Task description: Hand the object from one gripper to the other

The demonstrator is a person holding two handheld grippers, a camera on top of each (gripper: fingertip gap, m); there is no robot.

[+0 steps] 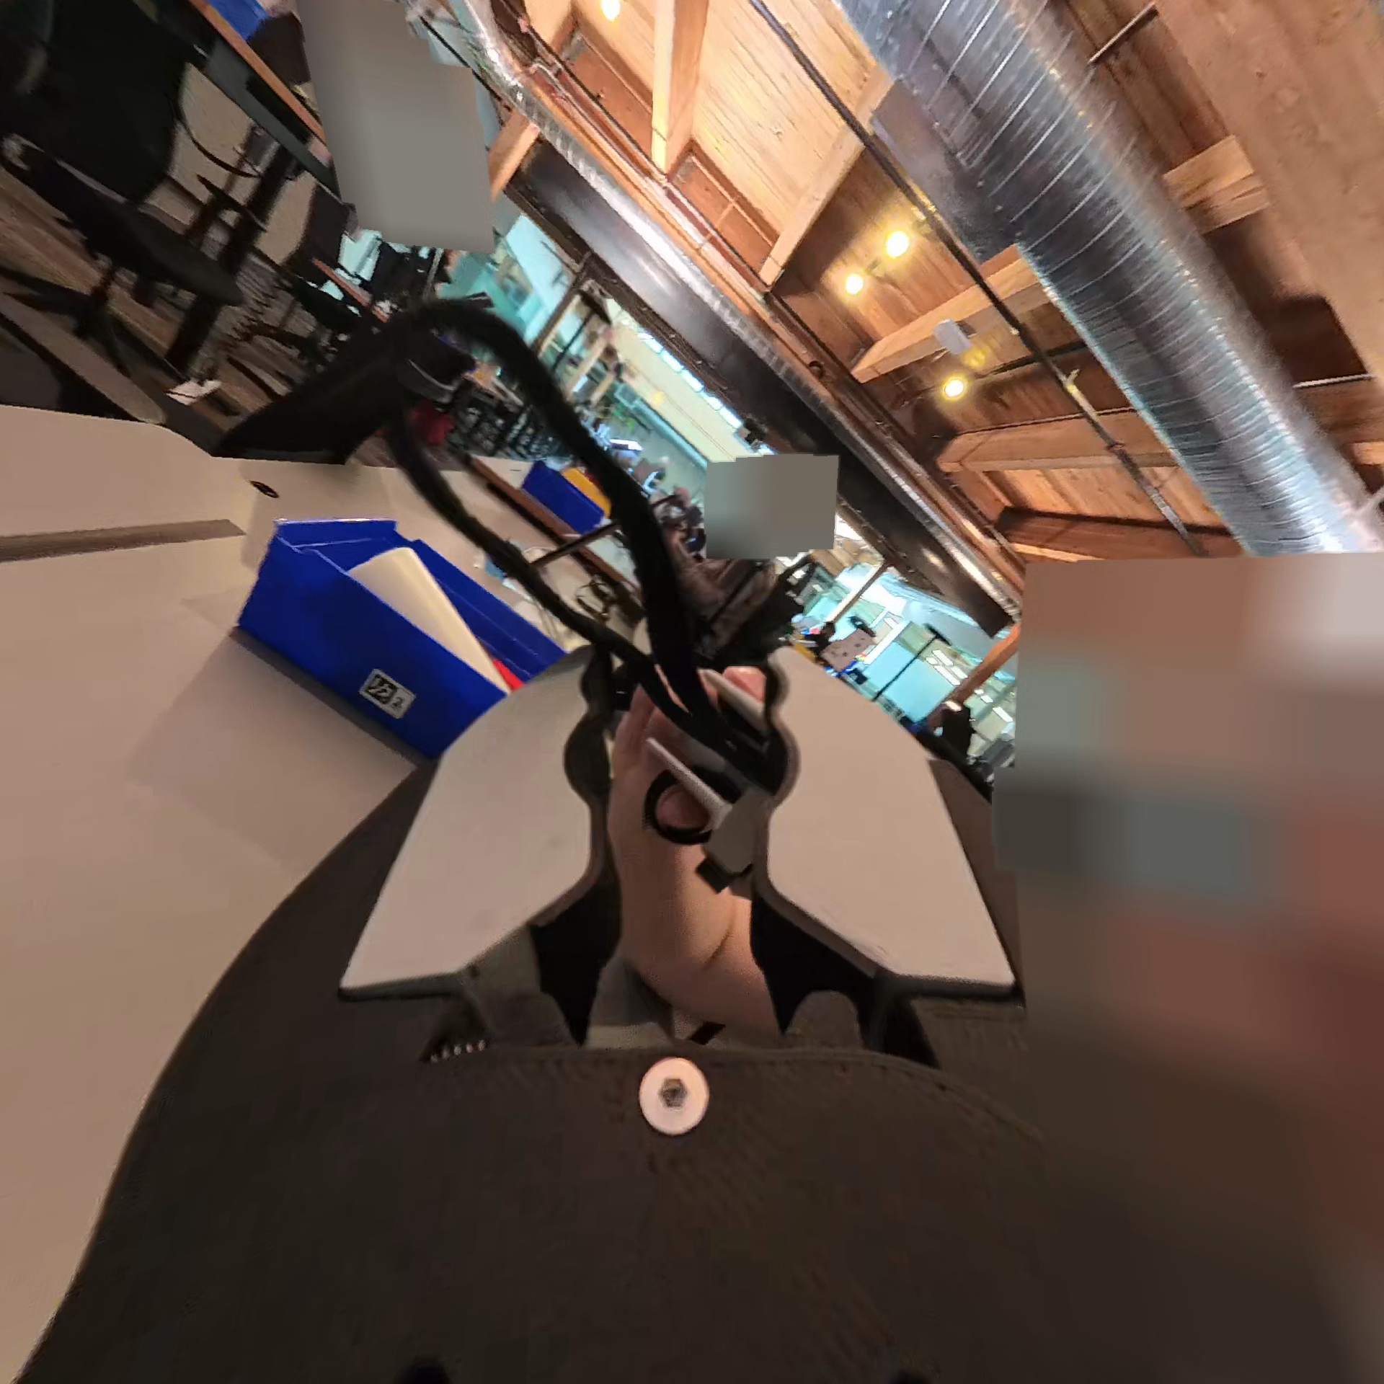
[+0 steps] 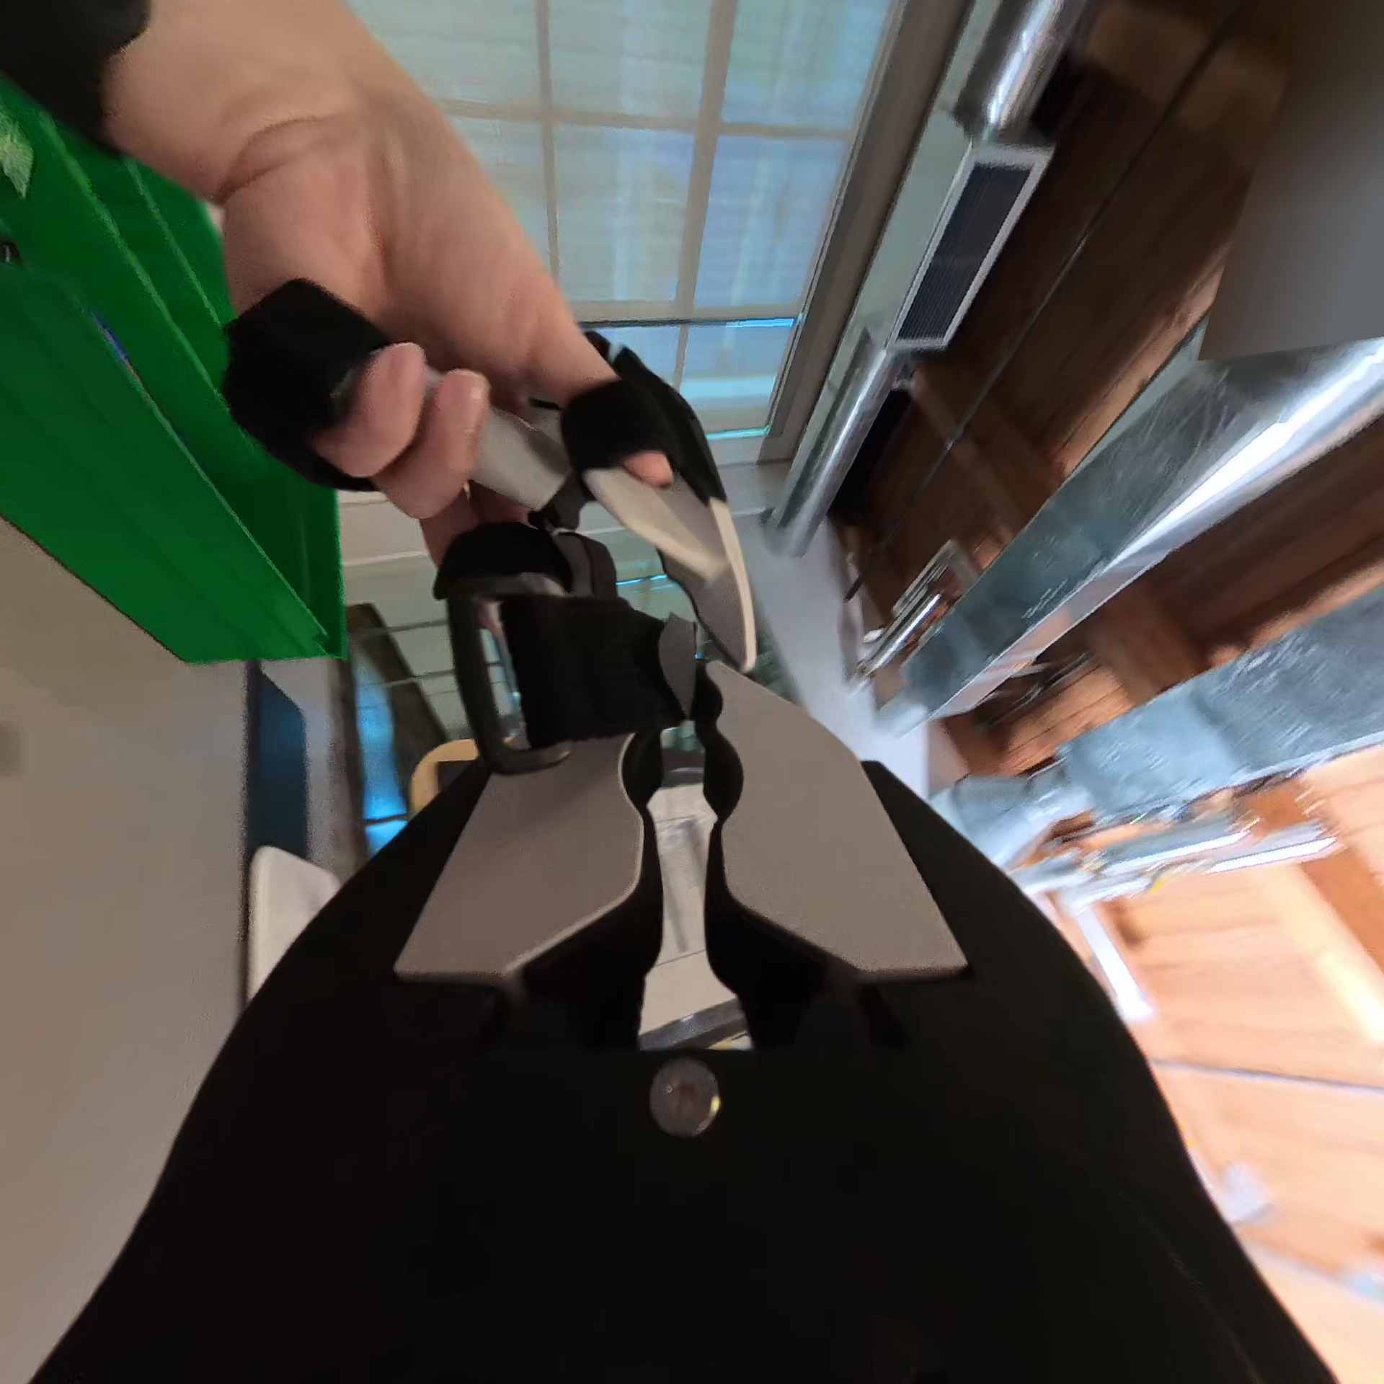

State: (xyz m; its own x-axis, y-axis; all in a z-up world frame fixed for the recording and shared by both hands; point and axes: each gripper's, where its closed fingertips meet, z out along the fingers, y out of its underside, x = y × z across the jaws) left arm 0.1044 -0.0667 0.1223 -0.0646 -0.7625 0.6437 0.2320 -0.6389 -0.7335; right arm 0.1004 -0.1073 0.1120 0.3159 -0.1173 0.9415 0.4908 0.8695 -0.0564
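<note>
The object is a black webbing strap (image 2: 584,666) with a dark rectangular ring (image 2: 468,674) at one end. My right gripper (image 2: 685,696) is shut on the strap's end at its fingertips. In the left wrist view the strap (image 1: 569,449) rises as a long black cord to the upper left. My left gripper (image 1: 685,674) is open, its tips on either side of the strap's lower part. The right gripper's pale fingers (image 1: 681,764) show between them, facing me. In the right wrist view a hand (image 2: 337,187) holds the left gripper, and one grey finger (image 2: 674,539) points down at the strap.
A blue bin (image 1: 359,636) with a white sheet in it stands on the white table (image 1: 112,786) to the left. A green bin (image 2: 112,449) is close at the upper left of the right wrist view. Both grippers are raised above the table, facing each other.
</note>
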